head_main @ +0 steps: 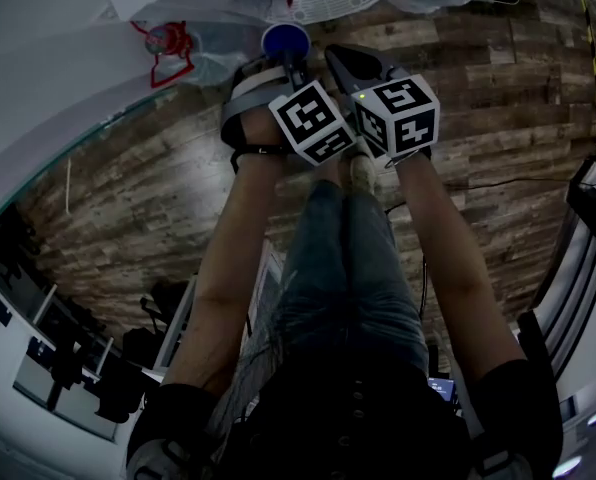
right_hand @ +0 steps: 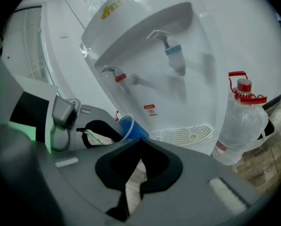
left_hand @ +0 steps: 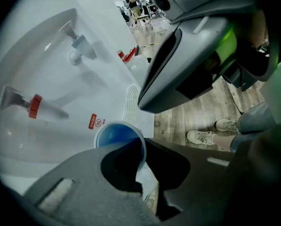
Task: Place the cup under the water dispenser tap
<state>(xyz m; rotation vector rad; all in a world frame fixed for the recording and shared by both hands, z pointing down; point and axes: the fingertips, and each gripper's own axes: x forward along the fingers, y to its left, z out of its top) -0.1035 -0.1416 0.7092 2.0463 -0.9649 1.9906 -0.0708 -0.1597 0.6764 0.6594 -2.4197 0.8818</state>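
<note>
A blue cup (head_main: 284, 40) hangs in front of the white water dispenser (head_main: 68, 28). My left gripper (head_main: 293, 63) is shut on its rim, with the cup wall (left_hand: 118, 138) pinched between the jaws of the left gripper (left_hand: 141, 173). The dispenser's red tap (left_hand: 35, 106) and blue tap (left_hand: 81, 48) stick out above the cup. In the right gripper view the cup (right_hand: 131, 128) sits lower than the red tap (right_hand: 120, 77), just left of the drip grille (right_hand: 183, 134). My right gripper (right_hand: 132, 185) hovers close beside it, jaws together with nothing in them.
A clear water bottle (right_hand: 239, 121) with a red handle stands on the wooden floor beside the dispenser. The person's legs and shoes (left_hand: 204, 136) are right behind the grippers. Desks and equipment (head_main: 48, 358) line the room's edges.
</note>
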